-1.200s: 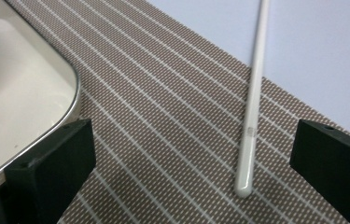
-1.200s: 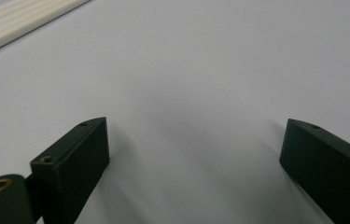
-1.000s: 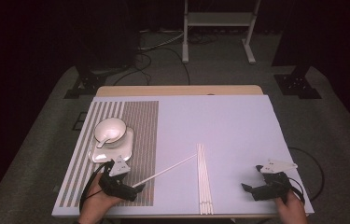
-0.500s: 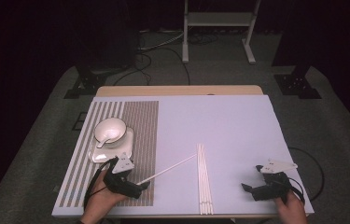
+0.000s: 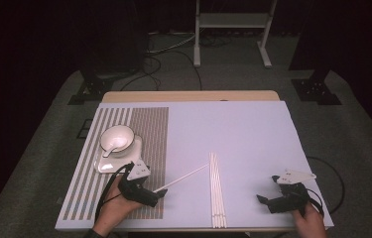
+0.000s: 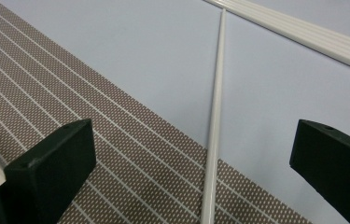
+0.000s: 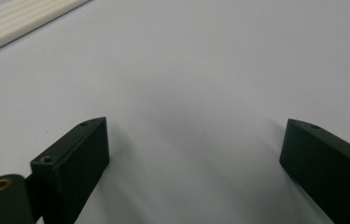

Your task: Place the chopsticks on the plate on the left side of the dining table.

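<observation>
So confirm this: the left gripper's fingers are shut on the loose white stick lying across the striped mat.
Not shut. The left gripper view shows the left gripper with its fingers wide apart, the loose white stick lying untouched between them, its near end over the striped mat.

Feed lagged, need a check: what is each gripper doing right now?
Left gripper: open, jaws either side of the loose white stick, not clamping it.
Right gripper: open, holding nothing, over the table.

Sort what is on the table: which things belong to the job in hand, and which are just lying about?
In the job: left gripper, open around the single white stick; row of white sticks.

Lying about: bowl with spoon, square plate, striped placemat, right gripper.
</observation>
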Demonstrator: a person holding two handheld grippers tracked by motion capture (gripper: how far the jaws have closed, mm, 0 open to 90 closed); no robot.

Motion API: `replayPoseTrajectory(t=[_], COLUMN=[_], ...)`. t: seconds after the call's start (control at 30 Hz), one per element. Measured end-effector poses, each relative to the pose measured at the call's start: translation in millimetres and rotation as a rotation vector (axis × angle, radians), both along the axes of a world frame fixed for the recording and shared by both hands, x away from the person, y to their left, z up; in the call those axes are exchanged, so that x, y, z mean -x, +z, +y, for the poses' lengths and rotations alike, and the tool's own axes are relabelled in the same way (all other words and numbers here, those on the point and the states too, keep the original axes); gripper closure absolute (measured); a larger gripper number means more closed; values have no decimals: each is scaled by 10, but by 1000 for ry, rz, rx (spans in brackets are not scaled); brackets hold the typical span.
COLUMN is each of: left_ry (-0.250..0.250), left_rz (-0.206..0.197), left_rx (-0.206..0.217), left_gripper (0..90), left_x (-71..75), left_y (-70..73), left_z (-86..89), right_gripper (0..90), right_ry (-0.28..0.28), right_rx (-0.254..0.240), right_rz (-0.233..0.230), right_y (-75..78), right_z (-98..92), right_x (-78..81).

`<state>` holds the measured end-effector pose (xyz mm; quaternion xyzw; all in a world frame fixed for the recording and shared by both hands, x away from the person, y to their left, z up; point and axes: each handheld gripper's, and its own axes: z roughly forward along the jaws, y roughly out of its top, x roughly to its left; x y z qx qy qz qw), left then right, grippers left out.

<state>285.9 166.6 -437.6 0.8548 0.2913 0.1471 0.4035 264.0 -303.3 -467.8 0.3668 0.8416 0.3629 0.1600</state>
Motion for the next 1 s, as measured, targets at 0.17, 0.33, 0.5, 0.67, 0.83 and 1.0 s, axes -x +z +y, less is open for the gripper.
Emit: replayPoseTrajectory(t=[0.17, 0.33, 0.5, 0.67, 0.83, 1.0], left_ry=[-5, -18, -27, -29, -34, -27], left_rz=[-3, -6, -2, -9, -9, 1], left_rx=[-8, -11, -20, -28, -38, -47], left_gripper=[0, 0, 0, 23, 37, 73], left_x=[-25, -57, -98, -147, -179, -197], left_y=[-1, 3, -27, -67, -110, -156], left_z=[-62, -150, -222, -257, -272, -258], right_gripper=[67, 67, 67, 67, 67, 67], right_ry=[0, 0, 0, 0, 0, 0], right_rx=[0, 0, 0, 0, 0, 0], right_rz=[0, 0, 0, 0, 0, 0], right_y=[0, 0, 0, 0, 0, 0], right_z=[0, 0, 0, 0, 0, 0], right_x=[0, 0, 0, 0, 0, 0])
